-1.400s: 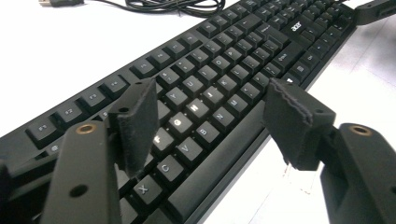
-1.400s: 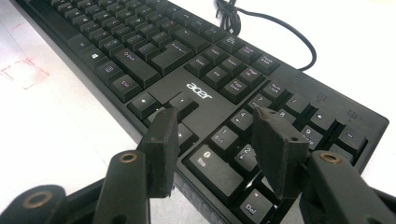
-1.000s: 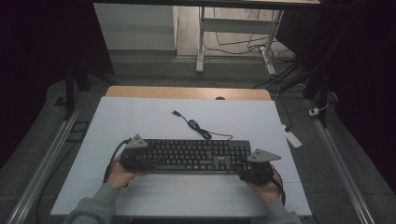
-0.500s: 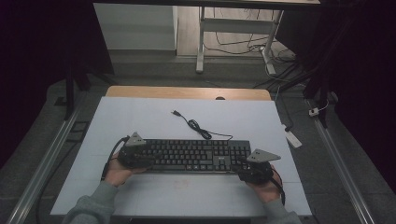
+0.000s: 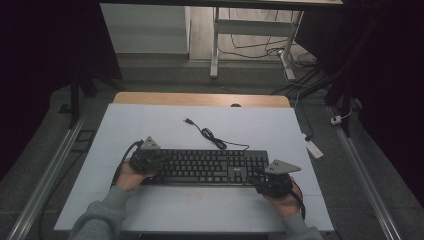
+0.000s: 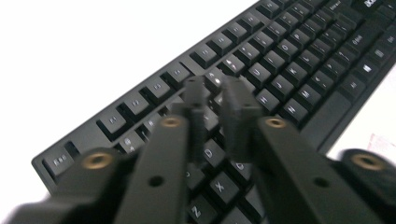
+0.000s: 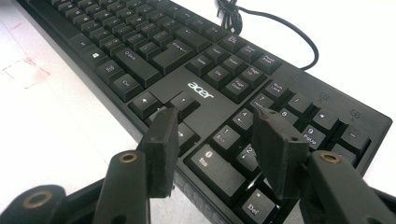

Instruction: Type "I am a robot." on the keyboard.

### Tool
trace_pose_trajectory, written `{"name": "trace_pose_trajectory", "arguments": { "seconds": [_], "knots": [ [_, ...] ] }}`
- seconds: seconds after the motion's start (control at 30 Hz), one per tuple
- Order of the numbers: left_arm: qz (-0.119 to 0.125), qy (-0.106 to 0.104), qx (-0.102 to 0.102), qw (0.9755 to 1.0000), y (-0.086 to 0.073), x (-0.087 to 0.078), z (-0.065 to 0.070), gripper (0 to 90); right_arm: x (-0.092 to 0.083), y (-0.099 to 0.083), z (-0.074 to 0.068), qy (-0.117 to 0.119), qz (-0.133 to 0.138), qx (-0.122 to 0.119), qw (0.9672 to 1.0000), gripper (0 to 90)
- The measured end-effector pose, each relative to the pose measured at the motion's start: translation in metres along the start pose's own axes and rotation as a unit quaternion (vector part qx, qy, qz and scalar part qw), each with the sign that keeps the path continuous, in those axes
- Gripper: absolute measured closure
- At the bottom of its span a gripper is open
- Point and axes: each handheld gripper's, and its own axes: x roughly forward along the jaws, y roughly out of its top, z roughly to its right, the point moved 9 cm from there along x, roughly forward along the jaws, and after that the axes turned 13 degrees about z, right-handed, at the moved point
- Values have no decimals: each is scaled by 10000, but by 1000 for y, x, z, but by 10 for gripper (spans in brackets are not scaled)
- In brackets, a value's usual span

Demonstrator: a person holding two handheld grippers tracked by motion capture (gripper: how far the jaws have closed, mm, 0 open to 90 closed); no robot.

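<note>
Two grippers sit over the black keyboard (image 5: 207, 167), one at each end. The left gripper (image 6: 217, 91) has just been closing its jaws, and now they stand almost together. Nothing is between them. In the left gripper view the tips hang close over the letter keys (image 6: 261, 77) near the left end of the keyboard. I cannot tell if the tips touch a key or float just above it. In the high view the left gripper (image 5: 145, 159) sits at the left end, with the person's hand behind it.

The right gripper (image 7: 217, 128) has its jaws spread apart. They hold nothing. They point down at the number pad (image 7: 280, 121) and the arrow keys (image 7: 161, 105) at the right end, and I cannot tell if they rest on the keys. In the high view the right gripper (image 5: 272, 182) sits by the front right corner of the keyboard.

The keyboard lies flat in the middle of the white table (image 5: 150, 125), close to the person's side. Its thin black cable (image 5: 210, 134) curls away toward the far side, and the plug lies loose on the table.

I think the pinched left tips make one small point, good for pushing a single key. So the job looks like pressing keys, and it seems to be near its start.
</note>
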Motion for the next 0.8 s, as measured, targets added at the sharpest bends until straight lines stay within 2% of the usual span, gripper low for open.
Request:
{"name": "trace_pose_trajectory", "arguments": {
  "seconds": [0.07, 0.47, 0.8],
  "knots": [
    [-40, 11, 3, 10000, 1, 3, -2, 886, 0, 0, 0, -15, -8, -10, 10000, 514],
    [-214, 49, 51, 9997, -3, 19, -1, 889, 0, -1, 0, -5, -25, -37, 10000, 514],
    [-337, 95, 40, 9994, -9, 21, -3, 888, 0, -1, 0, -14, -22, -27, 10000, 514]
  ]
}}
